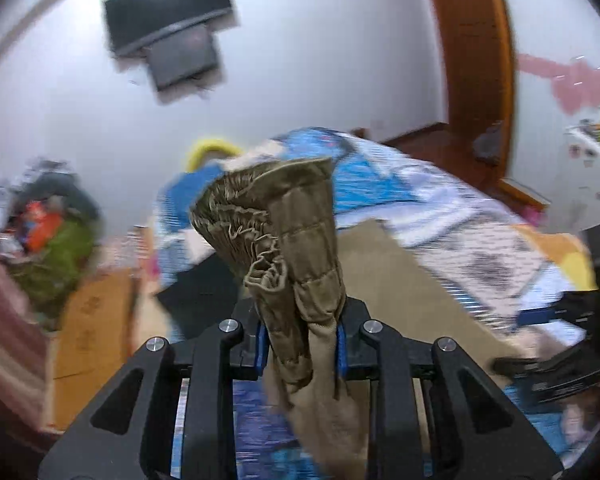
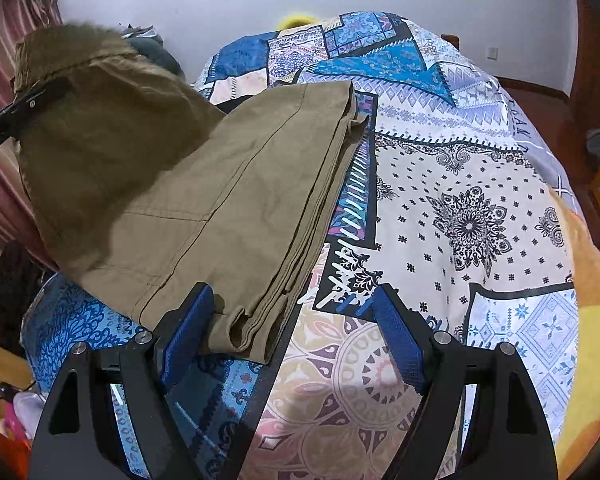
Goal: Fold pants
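Note:
Khaki pants [image 2: 228, 200] lie folded lengthwise on a patterned bedspread [image 2: 460, 184], legs running toward the right wrist camera. My left gripper [image 1: 300, 344] is shut on the gathered elastic waistband [image 1: 276, 220] and holds that end up off the bed; in the right wrist view it shows as a black finger [image 2: 24, 108] under the raised cloth. My right gripper [image 2: 296, 320] is open just above the leg hems [image 2: 248, 332], its left pad beside the cloth and nothing pinched. It also shows at the right edge [image 1: 560, 372] of the left wrist view.
The bed fills most of both views. On the white wall hangs a dark screen [image 1: 168, 12]. A pile of clothes [image 1: 52, 232] and a cardboard box [image 1: 92, 312] sit on the floor at the left, a wooden door frame [image 1: 480, 60] at the right, a striped curtain [image 2: 4, 40] at far left.

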Motion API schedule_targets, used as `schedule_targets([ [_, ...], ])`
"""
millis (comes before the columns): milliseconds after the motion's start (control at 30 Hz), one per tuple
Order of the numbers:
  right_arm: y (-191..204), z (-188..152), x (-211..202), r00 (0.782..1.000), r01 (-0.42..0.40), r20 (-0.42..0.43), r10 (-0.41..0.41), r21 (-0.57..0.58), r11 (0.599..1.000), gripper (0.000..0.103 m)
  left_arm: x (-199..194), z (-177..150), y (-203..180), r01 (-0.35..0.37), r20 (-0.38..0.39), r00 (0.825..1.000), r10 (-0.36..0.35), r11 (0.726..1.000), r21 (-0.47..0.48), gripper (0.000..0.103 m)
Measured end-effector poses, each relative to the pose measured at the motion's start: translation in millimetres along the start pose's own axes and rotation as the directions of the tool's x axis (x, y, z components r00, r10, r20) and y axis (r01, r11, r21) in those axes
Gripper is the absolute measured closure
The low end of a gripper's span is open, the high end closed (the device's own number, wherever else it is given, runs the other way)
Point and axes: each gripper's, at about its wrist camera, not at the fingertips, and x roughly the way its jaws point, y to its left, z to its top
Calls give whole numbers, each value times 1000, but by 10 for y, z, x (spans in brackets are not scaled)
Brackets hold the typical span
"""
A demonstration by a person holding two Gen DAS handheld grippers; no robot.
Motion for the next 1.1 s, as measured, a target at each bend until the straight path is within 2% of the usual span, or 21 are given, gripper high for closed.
schedule_targets([
  [100,-8,-6,2,1000,-7,3,7,6,1000,25,120,75,-116,141,-61,988,-142,990,-27,78],
  [200,-7,-7,-1,1000,-12,6,12,11,1000,25,281,101,-192,245,-125,960,-251,967,-64,78],
  [367,-15,-9,1,1000,-19,11,19,20,1000,25,486,52,-306,351,-204,906,-370,928,-123,79],
  [433,-20,-10,1,1000,-21,11,21,20,1000,25,511,3,-386,358,-232,897,-377,926,-120,79],
  [500,-25,-11,2,1000,-23,12,23,22,999,25,487,-28,-467,341,-261,899,-351,936,-82,73],
  [567,-28,-10,-2,1000,-23,13,23,22,999,25,482,-27,-510,355,-286,889,-357,933,-58,47],
  [600,-29,-12,-4,1000,-22,15,21,22,1000,25,451,-35,-516,369,-284,885,-370,928,-58,41],
  [633,-27,-12,-6,1000,-20,16,20,23,1000,25,414,-43,-513,374,-277,885,-374,926,-53,35],
  [733,-16,-13,-42,1000,-3,29,2,17,1000,24,332,-29,-455,366,-258,896,-362,930,-34,29],
  [767,-14,-10,-60,999,3,34,-4,13,1000,24,306,-10,-405,342,-244,909,-338,939,-29,27],
  [867,11,3,-132,999,21,47,-21,0,1000,23,308,63,-201,311,-219,924,-314,949,-49,22],
  [933,16,16,-205,998,15,67,-15,0,1000,23,345,115,-35,254,-204,944,-260,966,-53,20],
  [1100,11,105,-408,991,10,130,-11,9,1000,23,586,227,288,162,-196,966,-168,986,-46,12],
])
